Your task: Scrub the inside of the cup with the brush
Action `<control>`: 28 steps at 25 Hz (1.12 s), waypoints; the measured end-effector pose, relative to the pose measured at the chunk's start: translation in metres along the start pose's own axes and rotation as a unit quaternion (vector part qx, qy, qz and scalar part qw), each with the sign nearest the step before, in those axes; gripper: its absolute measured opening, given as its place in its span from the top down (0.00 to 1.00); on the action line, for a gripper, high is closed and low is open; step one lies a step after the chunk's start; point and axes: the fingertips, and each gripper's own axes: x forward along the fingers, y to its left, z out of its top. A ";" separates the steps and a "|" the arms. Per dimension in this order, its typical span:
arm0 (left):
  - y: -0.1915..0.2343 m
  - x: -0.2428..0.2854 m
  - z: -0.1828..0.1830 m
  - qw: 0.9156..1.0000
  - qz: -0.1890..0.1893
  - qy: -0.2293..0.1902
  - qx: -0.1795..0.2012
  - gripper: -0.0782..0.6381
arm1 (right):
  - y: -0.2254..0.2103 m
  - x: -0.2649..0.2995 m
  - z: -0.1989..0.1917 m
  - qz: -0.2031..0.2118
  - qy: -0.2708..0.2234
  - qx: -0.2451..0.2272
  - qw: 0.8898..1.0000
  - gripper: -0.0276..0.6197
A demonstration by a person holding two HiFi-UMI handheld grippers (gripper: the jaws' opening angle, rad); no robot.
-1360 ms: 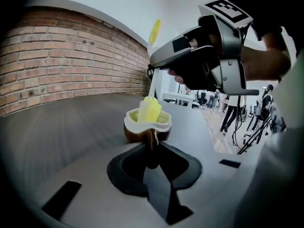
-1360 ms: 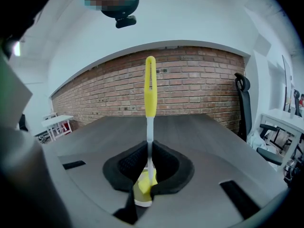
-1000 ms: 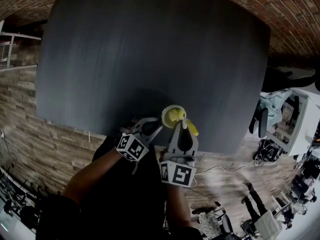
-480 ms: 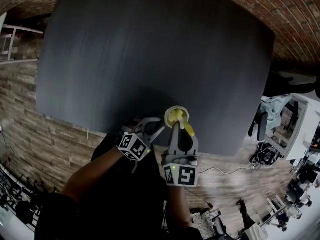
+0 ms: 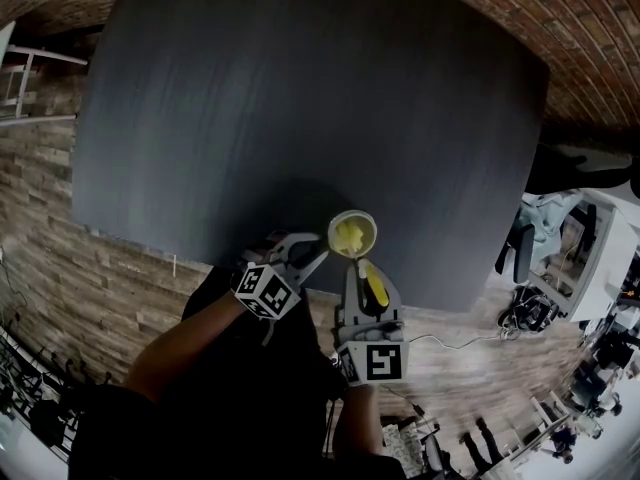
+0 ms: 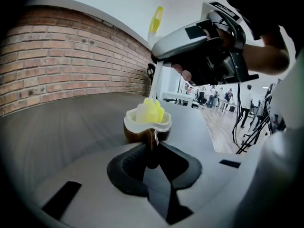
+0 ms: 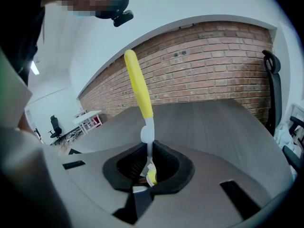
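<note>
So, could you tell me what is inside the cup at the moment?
Yellow brush bristles fill the cup, rising above its rim; they cover its bottom and inner wall.

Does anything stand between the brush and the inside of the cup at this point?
Nothing visible does. The yellow head of the brush sits in the open mouth of the cup. The left gripper holds the cup by its handle, and the right gripper holds the brush.

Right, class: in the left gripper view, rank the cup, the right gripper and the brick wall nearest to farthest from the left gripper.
1. The cup, handle in the tongs.
2. The right gripper, above the cup.
3. The brick wall, far left.
</note>
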 end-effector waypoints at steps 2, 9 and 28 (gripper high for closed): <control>-0.001 0.000 0.000 1.000 0.001 -0.001 -0.002 0.78 | -0.002 -0.004 -0.002 -0.003 0.010 -0.009 1.000 0.88; -0.002 0.001 -0.001 1.000 0.001 0.001 -0.007 0.78 | -0.004 -0.014 -0.014 0.006 0.041 -0.024 0.999 0.88; -0.002 0.003 0.001 1.000 0.004 0.002 -0.014 0.78 | -0.022 -0.027 -0.019 -0.032 0.095 -0.131 0.986 0.88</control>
